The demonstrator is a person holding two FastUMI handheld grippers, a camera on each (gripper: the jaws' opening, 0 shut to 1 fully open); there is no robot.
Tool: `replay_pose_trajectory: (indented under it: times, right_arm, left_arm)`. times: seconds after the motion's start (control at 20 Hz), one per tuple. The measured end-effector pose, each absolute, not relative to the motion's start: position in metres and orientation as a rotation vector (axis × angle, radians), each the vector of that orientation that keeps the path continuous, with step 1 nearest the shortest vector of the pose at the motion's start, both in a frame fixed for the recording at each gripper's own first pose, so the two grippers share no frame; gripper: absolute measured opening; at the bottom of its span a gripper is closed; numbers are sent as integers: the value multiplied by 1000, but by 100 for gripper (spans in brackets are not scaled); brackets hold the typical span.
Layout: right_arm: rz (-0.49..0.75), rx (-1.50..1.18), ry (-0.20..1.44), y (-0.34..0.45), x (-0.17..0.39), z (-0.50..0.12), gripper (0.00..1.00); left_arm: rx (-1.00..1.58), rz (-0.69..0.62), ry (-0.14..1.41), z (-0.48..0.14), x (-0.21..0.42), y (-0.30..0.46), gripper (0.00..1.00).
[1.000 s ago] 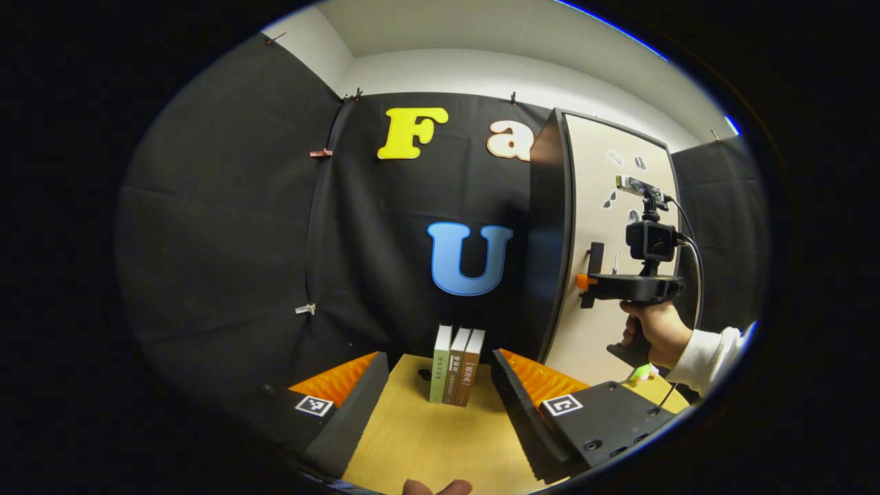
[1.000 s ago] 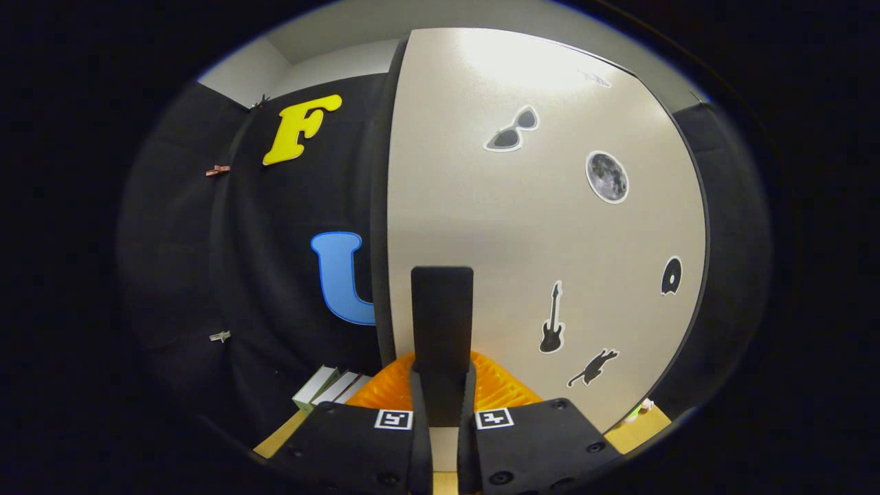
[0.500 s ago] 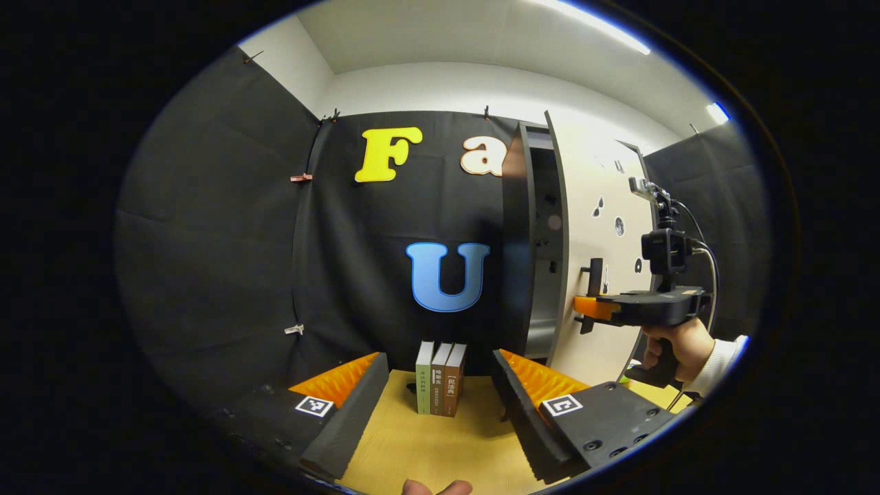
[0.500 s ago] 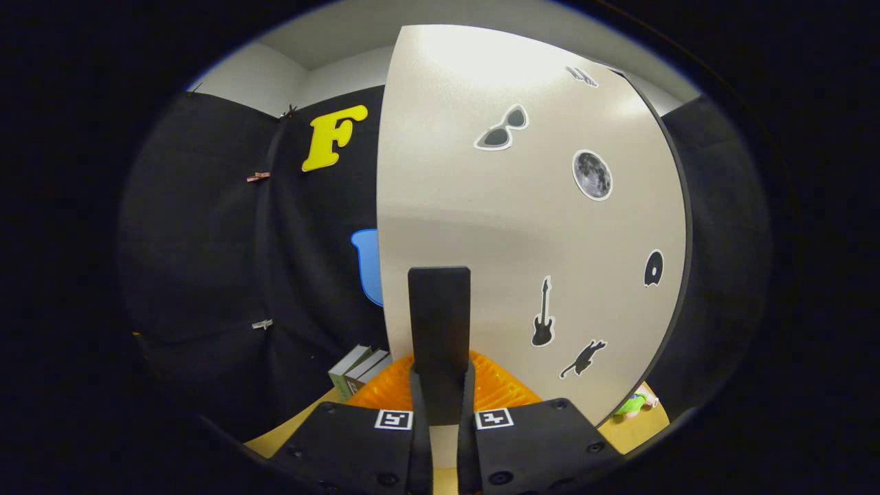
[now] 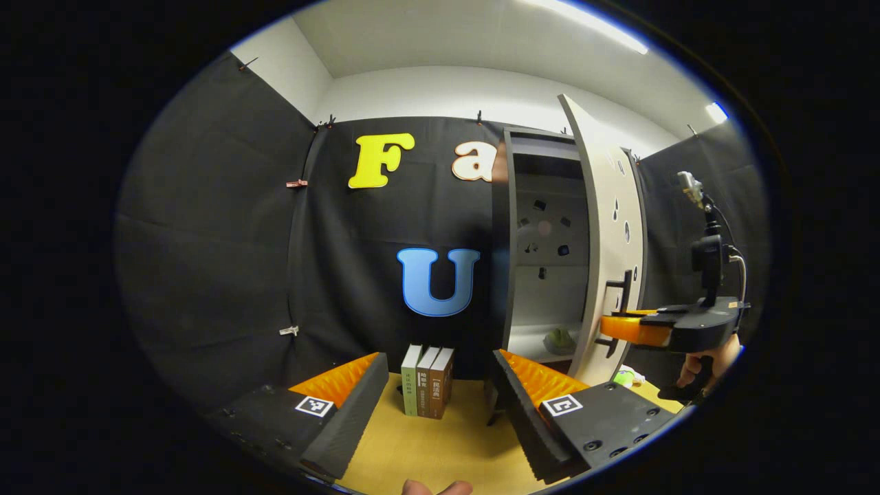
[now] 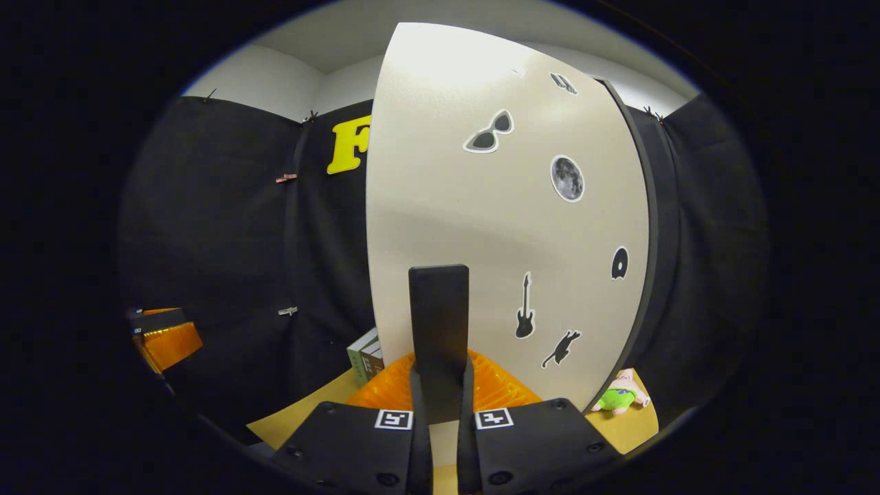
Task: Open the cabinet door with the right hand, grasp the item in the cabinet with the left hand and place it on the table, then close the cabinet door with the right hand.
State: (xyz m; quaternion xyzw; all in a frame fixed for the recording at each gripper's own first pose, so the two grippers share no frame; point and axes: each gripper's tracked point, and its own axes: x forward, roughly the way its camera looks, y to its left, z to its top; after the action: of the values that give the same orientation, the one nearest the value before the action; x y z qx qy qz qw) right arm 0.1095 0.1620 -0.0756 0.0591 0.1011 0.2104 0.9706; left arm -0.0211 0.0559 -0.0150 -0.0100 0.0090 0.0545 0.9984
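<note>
Right gripper view: the handle [image 6: 440, 330] is clamped by the right gripper [image 6: 440, 395]; the door [image 6: 502, 227] should be swung wider so the left gripper [image 5: 440, 402], held open, can be passed in.

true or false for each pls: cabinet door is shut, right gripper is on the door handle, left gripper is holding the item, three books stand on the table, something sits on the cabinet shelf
1. The cabinet door is shut. False: it stands open.
2. The right gripper is closed on the door handle. True.
3. The left gripper holds the item. False: it is open and holds nothing.
4. Three books stand upright on the table. True.
5. A small greenish item sits on the cabinet's shelf. True.
</note>
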Motion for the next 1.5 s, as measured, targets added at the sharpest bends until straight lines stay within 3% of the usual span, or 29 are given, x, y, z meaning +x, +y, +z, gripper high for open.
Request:
replay_pose_trajectory:
  times: [0.4,1.05,1.25,1.5]
  right_arm:
    - [403,119,227,112,79,-74,18]
    - [131,13,189,6,73,-70,16]
    - [82,30,175,-8,74,-68,10]
    - [59,61,165,-14,74,-66,11]
  left_arm:
    - [-36,105,-5,-2,-20,28,94]
    - [-14,46,18,1,0,-24,94]
    - [-5,21,23,1,6,-38,94]
    - [-3,0,30,0,12,-51,94]
